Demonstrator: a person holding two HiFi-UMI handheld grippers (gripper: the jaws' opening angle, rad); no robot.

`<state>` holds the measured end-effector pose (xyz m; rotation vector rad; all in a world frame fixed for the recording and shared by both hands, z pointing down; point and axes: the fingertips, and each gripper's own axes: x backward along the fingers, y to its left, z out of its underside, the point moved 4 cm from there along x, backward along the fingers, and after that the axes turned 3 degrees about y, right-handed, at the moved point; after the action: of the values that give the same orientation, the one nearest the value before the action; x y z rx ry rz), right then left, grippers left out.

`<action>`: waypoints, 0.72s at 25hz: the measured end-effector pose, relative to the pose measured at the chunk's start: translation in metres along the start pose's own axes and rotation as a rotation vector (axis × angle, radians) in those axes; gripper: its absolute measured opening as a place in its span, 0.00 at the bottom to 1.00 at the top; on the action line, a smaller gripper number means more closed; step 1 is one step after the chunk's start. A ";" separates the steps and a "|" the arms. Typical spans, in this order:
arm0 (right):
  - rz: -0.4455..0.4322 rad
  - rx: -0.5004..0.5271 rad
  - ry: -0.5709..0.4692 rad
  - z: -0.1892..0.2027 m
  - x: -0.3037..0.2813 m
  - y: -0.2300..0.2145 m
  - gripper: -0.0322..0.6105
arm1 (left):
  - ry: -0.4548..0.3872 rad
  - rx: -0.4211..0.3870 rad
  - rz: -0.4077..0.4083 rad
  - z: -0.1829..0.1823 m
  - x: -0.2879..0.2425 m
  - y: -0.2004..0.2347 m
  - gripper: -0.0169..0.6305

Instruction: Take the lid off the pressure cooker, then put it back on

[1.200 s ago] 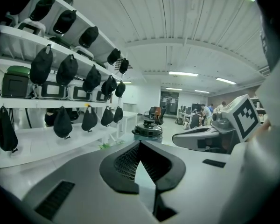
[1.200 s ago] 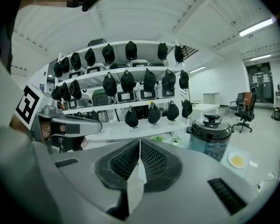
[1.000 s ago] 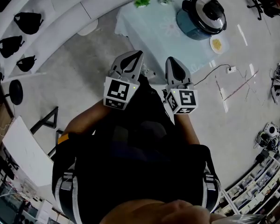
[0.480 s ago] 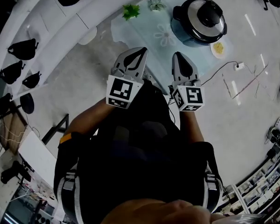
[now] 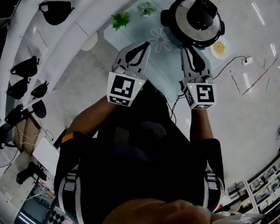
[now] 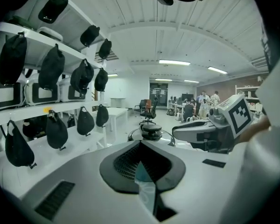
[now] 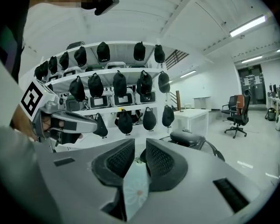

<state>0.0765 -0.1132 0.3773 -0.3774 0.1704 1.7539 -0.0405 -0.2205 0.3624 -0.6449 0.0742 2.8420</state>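
The pressure cooker (image 5: 192,17) stands on a table with a pale blue flowered cloth (image 5: 151,38), its silver lid with a black knob (image 5: 201,13) in place. Both grippers are held out in front of the person, short of the cooker. My left gripper (image 5: 143,46) is shut and empty, over the near part of the cloth; beyond its tips the lid knob (image 6: 150,132) shows. My right gripper (image 5: 189,51) is just in front of the cooker, and its jaws are opening with a narrow gap and nothing between them. The knob (image 7: 187,137) lies right past the right gripper's tips (image 7: 140,144).
Two small green plants (image 5: 120,19) (image 5: 146,8) stand on the table left of the cooker. A small plate of yellow food (image 5: 219,47) sits at its right. A power strip with cable (image 5: 246,59) lies on the floor. Curved white shelves with black bags (image 5: 56,10) run along the left.
Both grippers have moved forward toward the table, and the cooker now lies closer to their tips. The right gripper's jaws have parted slightly.
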 end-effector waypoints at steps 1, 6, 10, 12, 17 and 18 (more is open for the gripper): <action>0.005 0.011 -0.010 -0.003 -0.002 -0.008 0.19 | -0.002 -0.005 0.004 -0.004 -0.006 -0.001 0.04; 0.000 0.080 -0.024 -0.010 -0.008 -0.047 0.29 | -0.001 -0.039 0.029 -0.013 -0.035 -0.005 0.04; -0.022 0.168 -0.023 -0.019 -0.019 -0.067 0.35 | -0.002 -0.050 0.057 -0.015 -0.057 -0.003 0.04; -0.025 0.206 -0.009 -0.020 -0.026 -0.074 0.37 | -0.005 -0.050 0.075 -0.015 -0.067 -0.002 0.04; -0.022 0.254 0.029 -0.025 -0.046 -0.086 0.44 | 0.003 -0.062 0.113 -0.018 -0.089 0.008 0.04; -0.020 0.263 0.036 -0.026 -0.050 -0.090 0.47 | 0.002 -0.064 0.117 -0.020 -0.094 0.010 0.04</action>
<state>0.1768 -0.1477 0.3779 -0.2181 0.4174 1.6801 0.0484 -0.2519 0.3850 -0.6783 0.0227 2.9663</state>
